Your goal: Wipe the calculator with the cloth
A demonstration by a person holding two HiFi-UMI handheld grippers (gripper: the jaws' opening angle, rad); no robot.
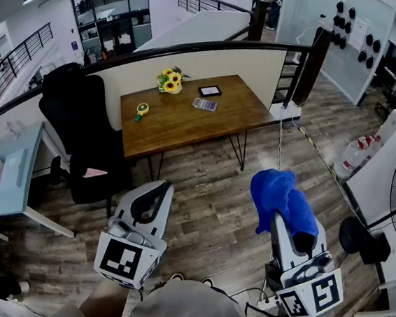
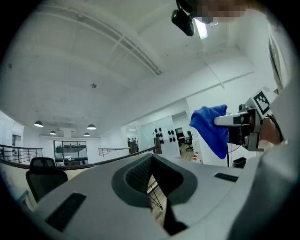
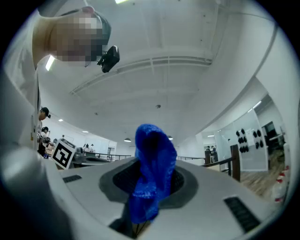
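On the table (image 1: 180, 128) the calculator (image 1: 204, 104) lay crosswise; right gripper (image 1: 281, 219) pinched the cloth (image 1: 278, 194); left gripper (image 1: 158, 192) was pressed together.

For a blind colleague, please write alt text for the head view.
The right gripper holds a blue cloth; the left gripper holds nothing. Across the wood floor stands a wooden table with a calculator, a tablet, sunflowers and a small yellow object.
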